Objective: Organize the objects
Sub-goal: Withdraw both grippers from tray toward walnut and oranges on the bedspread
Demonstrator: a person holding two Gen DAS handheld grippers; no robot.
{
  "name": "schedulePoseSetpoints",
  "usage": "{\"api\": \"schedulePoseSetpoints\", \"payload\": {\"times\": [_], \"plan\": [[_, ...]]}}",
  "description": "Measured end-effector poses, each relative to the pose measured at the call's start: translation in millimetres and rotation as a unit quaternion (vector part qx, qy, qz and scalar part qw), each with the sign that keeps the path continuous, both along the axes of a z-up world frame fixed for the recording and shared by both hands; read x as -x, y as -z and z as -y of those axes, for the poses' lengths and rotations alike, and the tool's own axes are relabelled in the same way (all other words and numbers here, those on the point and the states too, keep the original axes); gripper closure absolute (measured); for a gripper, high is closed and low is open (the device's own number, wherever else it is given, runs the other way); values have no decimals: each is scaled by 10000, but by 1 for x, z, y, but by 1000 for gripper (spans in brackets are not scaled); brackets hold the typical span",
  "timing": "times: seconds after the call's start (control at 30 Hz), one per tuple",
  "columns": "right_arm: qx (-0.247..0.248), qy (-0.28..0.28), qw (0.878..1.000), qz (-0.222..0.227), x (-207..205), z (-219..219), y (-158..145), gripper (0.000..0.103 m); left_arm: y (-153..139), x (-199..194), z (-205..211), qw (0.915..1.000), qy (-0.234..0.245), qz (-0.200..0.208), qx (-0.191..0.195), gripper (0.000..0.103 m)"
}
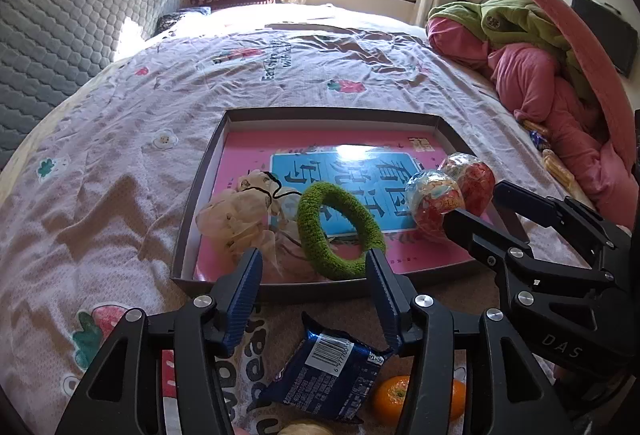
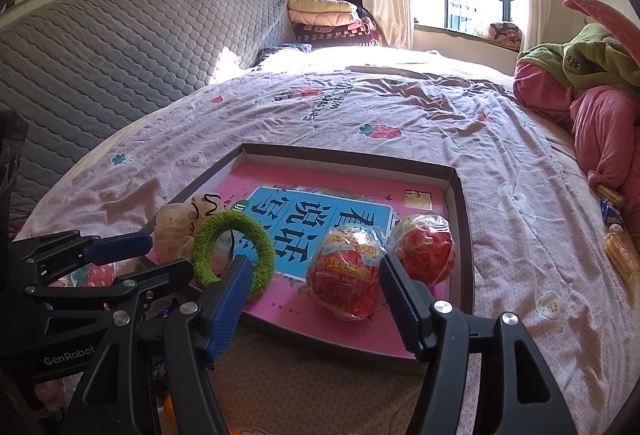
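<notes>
A bed [image 1: 120, 163] with a strawberry-print sheet carries a shallow dark-rimmed box [image 1: 332, 115], and a pink book [image 1: 248, 155] covers the box's floor. In the box lie a beige scrunchie [image 1: 236, 215], a green scrunchie [image 1: 336, 231] standing on edge, and two red wrapped balls [image 2: 346, 275] side by side near the right wall. The left gripper [image 1: 314, 267] hovers at the near rim with its fingers spread and empty; the green ring lies straight ahead between them, its hole facing the camera. The right gripper [image 2: 314, 275] is also spread, its fingers bracketing the nearer red ball, though whether they touch it is hard to tell. Outside the box, below the left gripper, a blue snack packet [image 1: 332, 379] and a tangerine [image 1: 394, 395] rest on the bed. These loose items look closest to the left hand, so the next pickup probably means drawing back and down.
</notes>
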State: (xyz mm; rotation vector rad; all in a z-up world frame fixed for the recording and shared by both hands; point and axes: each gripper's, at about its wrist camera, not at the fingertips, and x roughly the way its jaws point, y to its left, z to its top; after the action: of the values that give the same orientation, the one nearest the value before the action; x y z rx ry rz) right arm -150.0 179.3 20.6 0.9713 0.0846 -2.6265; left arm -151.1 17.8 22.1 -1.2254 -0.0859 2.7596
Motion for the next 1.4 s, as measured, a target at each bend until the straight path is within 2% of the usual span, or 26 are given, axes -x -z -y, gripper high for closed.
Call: {"api": "schedulePoseSetpoints", "payload": {"times": [0.07,0.67,1.0,1.17,1.4], "plan": [[21,-7,10000,-27,-2,0,-2,37,-4,-3,0,10000,-24,-50,28,44],[134,-62,9993,-352,-25,-7,-24,33,-31,-38,11,9994,-216,-206,147,41],[83,-140,9968,-781,-55,-4,-35,32,-45,-63,17,9989,-248,-376,108,41],[-89,-259,9945,-1012,-73,1,-35,32,-46,-71,21,9989,-273,-385,81,40],[-281,-376,9929,-1095,-96,6,-28,31,-48,-82,22,9987,-266,-428,12,40]]}}
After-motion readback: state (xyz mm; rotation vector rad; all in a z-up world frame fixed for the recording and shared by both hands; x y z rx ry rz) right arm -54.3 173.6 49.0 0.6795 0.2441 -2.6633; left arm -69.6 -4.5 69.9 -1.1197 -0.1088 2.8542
